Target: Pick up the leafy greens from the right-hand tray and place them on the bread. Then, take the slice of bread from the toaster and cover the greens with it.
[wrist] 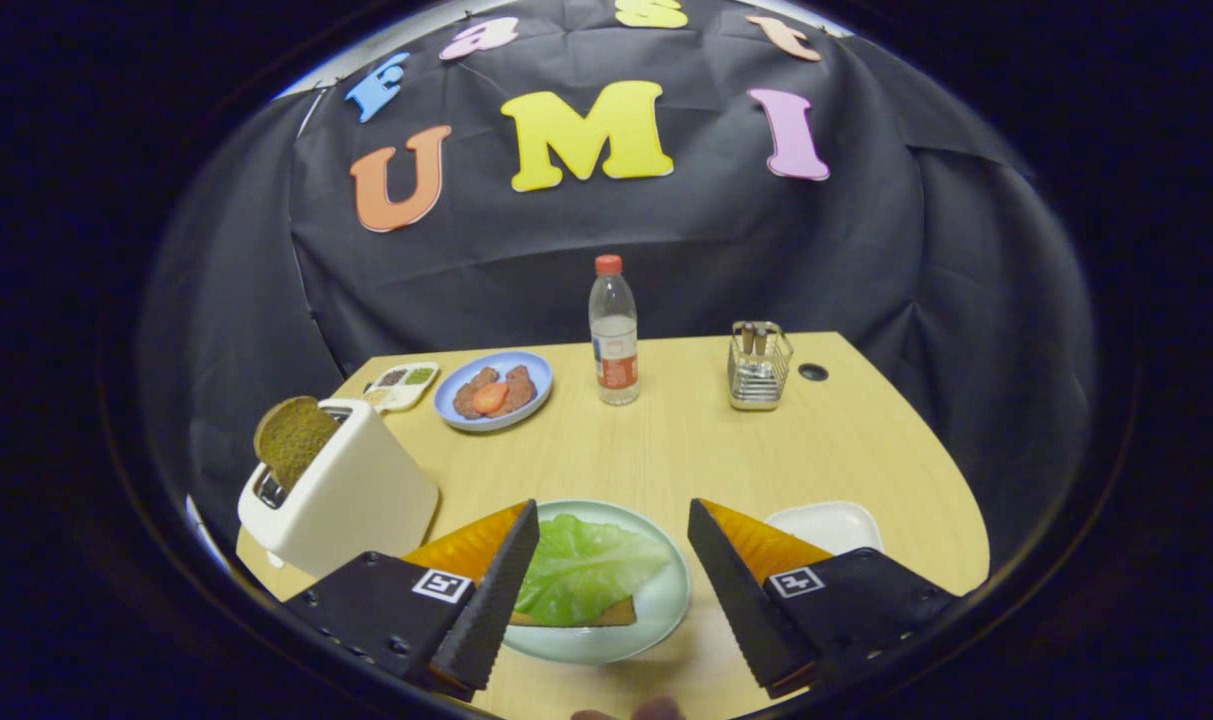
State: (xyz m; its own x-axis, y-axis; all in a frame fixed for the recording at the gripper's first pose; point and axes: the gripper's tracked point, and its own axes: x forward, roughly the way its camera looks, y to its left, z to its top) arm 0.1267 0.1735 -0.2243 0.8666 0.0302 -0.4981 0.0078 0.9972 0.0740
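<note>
Bread slice (292, 438) in the toaster (351, 495) looks light, stiff, crumbly; I'd pinch its upstanding top edge. My tongs (611, 560) gape wide, empty, above the greens (584, 565).

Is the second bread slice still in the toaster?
In: the bread slice stands in the toaster slot. Tongs open, holding nothing.

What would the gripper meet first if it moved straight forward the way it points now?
Probably the leafy greens on the bread on the pale green plate: they lie just ahead, between the open gripper's fingers. Depth is unclear; higher up, it might pass over them toward the water bottle.
</note>
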